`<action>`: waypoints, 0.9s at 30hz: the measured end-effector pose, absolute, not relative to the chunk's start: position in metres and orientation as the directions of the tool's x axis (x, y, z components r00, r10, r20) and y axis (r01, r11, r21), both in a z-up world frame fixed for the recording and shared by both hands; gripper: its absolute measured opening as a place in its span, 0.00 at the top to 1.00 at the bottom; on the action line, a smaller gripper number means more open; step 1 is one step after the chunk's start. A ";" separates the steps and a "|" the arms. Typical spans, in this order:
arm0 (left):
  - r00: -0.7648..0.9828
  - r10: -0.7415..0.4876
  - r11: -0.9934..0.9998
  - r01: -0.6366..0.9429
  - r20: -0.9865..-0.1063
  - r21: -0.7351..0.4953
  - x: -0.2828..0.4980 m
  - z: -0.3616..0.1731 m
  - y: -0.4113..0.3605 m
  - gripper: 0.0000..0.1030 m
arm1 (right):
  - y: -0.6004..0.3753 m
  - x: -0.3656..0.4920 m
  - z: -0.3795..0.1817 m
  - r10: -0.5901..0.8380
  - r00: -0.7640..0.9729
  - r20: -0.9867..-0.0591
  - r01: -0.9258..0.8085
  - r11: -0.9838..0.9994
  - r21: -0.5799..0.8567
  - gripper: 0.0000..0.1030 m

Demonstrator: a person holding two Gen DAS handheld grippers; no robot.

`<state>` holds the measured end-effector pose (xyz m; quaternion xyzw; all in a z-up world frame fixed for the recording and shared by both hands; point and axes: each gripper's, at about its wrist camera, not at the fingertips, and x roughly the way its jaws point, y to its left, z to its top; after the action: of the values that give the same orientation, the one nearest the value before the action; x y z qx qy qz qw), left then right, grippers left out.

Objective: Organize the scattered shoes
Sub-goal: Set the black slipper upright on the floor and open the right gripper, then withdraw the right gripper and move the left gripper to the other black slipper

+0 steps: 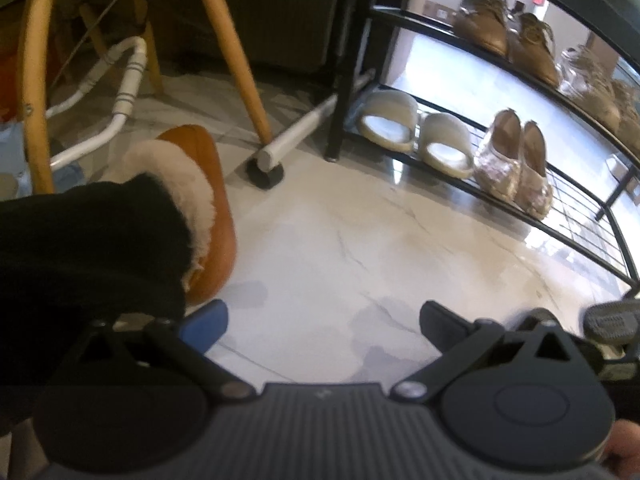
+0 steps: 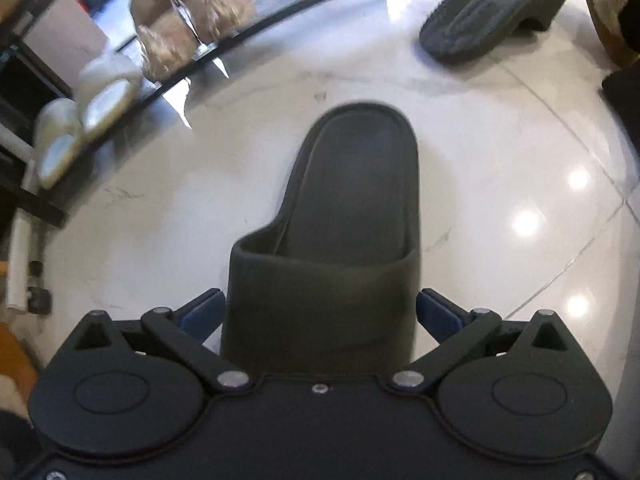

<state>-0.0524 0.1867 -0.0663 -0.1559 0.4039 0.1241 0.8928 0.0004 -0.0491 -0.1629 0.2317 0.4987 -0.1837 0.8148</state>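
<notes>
My right gripper (image 2: 320, 312) has its blue pads on either side of the strap of a black slide sandal (image 2: 352, 200), which points away over the white floor; it grips the strap. A second black slide (image 2: 492, 8) lies tilted on its side farther off. My left gripper (image 1: 320, 320) is open and empty above the floor. A tan fur-lined slipper (image 1: 200, 208) with a black sock-like thing (image 1: 88, 248) in it sits at its left. The edge of the black slide (image 1: 612, 320) shows at the right.
A black metal shoe rack (image 1: 500, 196) holds white slippers (image 1: 412, 132), sequined flats (image 1: 516, 164) and brown shoes (image 1: 508, 36). Wooden chair legs (image 1: 232, 48) and a white tube frame (image 1: 120, 96) stand at the left. The floor is glossy marble tile.
</notes>
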 end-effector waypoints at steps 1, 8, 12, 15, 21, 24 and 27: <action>0.643 0.093 0.921 -0.347 -0.760 -0.180 -0.052 -0.066 0.187 0.01 | -0.043 0.002 -0.162 -0.093 0.429 -0.899 0.540 0.823 0.173 0.00; 0.647 0.083 0.923 -0.337 -0.758 -0.187 -0.052 -0.065 0.186 0.01 | -0.027 0.007 -0.153 -0.160 0.384 -0.909 0.538 0.839 0.080 0.00; 0.644 0.079 0.917 -0.346 -0.761 -0.198 -0.051 -0.066 0.189 0.01 | -0.021 0.017 -0.156 -0.202 0.366 -0.908 0.501 0.865 0.010 0.00; 0.638 0.079 0.918 -0.346 -0.766 -0.194 -0.051 -0.068 0.188 0.01 | -0.015 0.023 -0.161 -0.212 0.346 -0.914 0.475 0.880 -0.024 0.00; 0.638 0.082 0.917 -0.350 -0.766 -0.193 -0.053 -0.068 0.188 0.01 | -0.002 0.039 -0.166 -0.303 0.294 -0.906 0.518 0.847 -0.115 0.00; 0.635 0.083 0.912 -0.358 -0.768 -0.197 -0.053 -0.068 0.190 0.01 | -0.001 0.041 -0.166 -0.305 0.284 -0.909 0.514 0.849 -0.124 0.00; 0.634 0.079 0.907 -0.366 -0.770 -0.208 -0.054 -0.068 0.192 0.01 | -0.005 0.038 -0.165 -0.258 0.341 -0.904 0.365 0.922 -0.125 0.00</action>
<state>-0.0537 0.1917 -0.0682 -0.1750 0.4092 0.1256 0.8867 0.0376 -0.0050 -0.1655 0.0496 0.5415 -0.1906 0.8173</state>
